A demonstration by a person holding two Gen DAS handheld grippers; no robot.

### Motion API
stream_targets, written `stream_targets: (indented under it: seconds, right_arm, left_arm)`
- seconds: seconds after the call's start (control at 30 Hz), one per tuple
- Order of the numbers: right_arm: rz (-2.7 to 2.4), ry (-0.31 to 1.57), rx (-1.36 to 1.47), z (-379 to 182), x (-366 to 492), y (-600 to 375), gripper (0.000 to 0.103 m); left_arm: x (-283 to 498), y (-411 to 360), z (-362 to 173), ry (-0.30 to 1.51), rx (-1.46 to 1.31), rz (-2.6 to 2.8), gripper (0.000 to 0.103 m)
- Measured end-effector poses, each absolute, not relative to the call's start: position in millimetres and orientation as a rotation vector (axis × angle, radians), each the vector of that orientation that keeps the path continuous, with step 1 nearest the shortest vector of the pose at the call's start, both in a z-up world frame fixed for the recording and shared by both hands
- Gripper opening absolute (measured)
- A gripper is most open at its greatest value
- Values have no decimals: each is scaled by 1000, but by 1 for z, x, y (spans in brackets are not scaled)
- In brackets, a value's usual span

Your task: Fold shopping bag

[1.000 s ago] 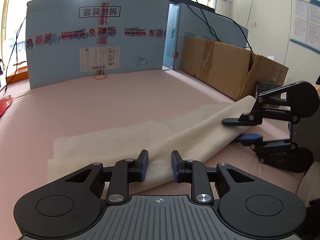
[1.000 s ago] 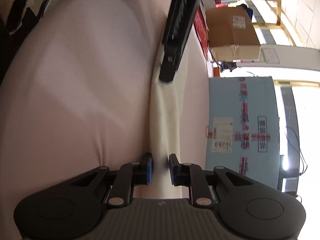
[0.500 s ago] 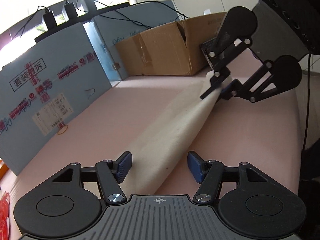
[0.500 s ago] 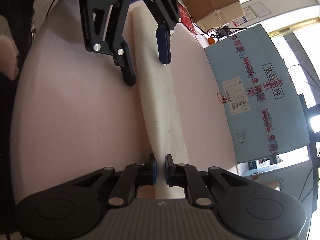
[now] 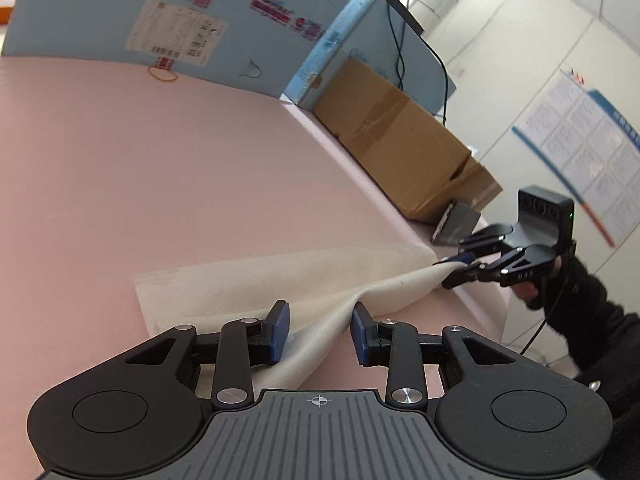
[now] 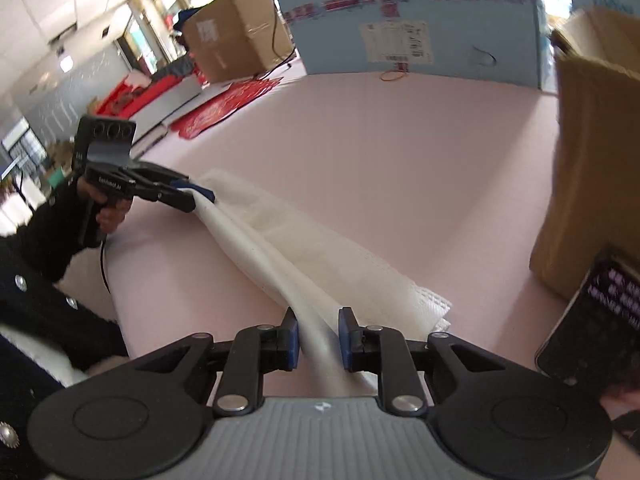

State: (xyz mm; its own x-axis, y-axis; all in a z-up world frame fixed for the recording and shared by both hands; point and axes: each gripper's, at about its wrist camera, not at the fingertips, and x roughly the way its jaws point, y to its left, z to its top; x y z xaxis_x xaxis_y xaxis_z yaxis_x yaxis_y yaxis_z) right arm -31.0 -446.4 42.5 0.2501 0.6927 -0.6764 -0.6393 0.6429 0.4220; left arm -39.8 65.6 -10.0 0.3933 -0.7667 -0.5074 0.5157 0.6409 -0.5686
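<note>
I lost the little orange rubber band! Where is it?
In the left wrist view the rubber band lies far back on the pink table, right against the foot of the blue box, under its white label.

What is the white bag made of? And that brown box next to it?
The bag looks like soft cloth, maybe canvas or a non-woven fabric: matte, off-white, sagging into loose folds, with a fine woven or mesh texture at its edge. The brown box looks like plain cardboard: dull brown, stiff flat walls, creases, and a strip of shiny clear tape along one side.
</note>
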Motion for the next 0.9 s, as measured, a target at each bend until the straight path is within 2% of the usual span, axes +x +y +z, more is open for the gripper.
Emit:
stream_targets:
  seconds: [0.23, 0.37, 0.5, 0.6, 0.67, 0.83, 0.9]
  right_arm:
    - [761, 996, 307, 32, -10, -460, 24]
    - [618, 962, 232, 43, -12, -439, 23]
    - [507, 929, 46, 43, -23, -414, 23]
    - [446, 895, -42, 41, -34, -402, 25]
    - [415, 879, -50, 39, -40, -400, 32]
    - [383, 857, 33, 34, -48, -415, 34]
    - [377, 842, 39, 32, -51, -415, 34]
  left_arm:
    - [-32, 69, -6, 811, -356, -747, 33]
    - [-29, 54, 3, 793, -243, -660, 32]
    - [-40, 18, 9, 721, 70, -569, 34]
    - [-49, 6, 7, 669, 205, -507, 47]
    - [-55, 11, 6, 643, 233, -454, 65]
    - [-68, 28, 4, 579, 294, -295, 74]
    - [-72, 36, 7, 571, 296, -205, 74]
